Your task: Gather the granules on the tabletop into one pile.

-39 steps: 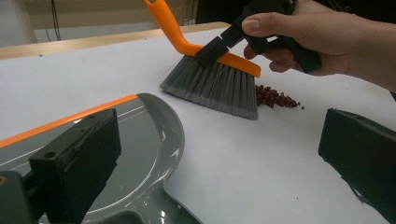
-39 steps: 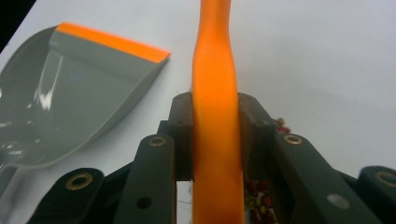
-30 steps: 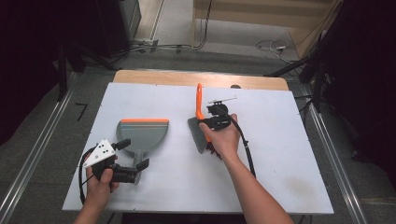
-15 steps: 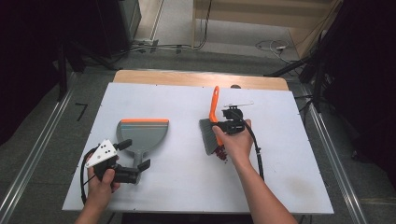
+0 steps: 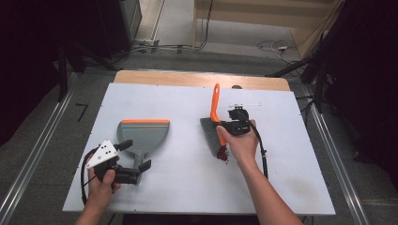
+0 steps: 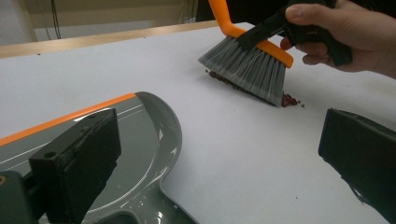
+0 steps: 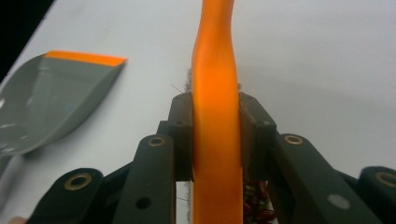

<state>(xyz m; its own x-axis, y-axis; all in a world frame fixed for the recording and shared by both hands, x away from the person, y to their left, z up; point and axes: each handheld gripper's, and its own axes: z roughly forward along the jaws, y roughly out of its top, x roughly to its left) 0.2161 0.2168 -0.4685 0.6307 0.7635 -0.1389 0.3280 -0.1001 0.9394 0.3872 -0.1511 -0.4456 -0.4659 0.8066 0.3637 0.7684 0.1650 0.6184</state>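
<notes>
The white table (image 5: 187,187) sits over grey floor (image 5: 42,140); the right gripper (image 5: 225,127) clenches the brush (image 5: 213,126), and at eight o'clock the left gripper (image 5: 136,169) gapes around the dustpan (image 5: 143,136) handle.

brush swept toward the right side of the table

the right claw (image 5: 224,127), clamped on the brush (image 5: 213,125) by its orange handle, carried it rightward across the table (image 5: 187,187) and away from the dustpan (image 5: 143,133). the gap between the two widened. a small pile of dark red bits (image 5: 223,154) came into view at the bristles' near end.
</notes>
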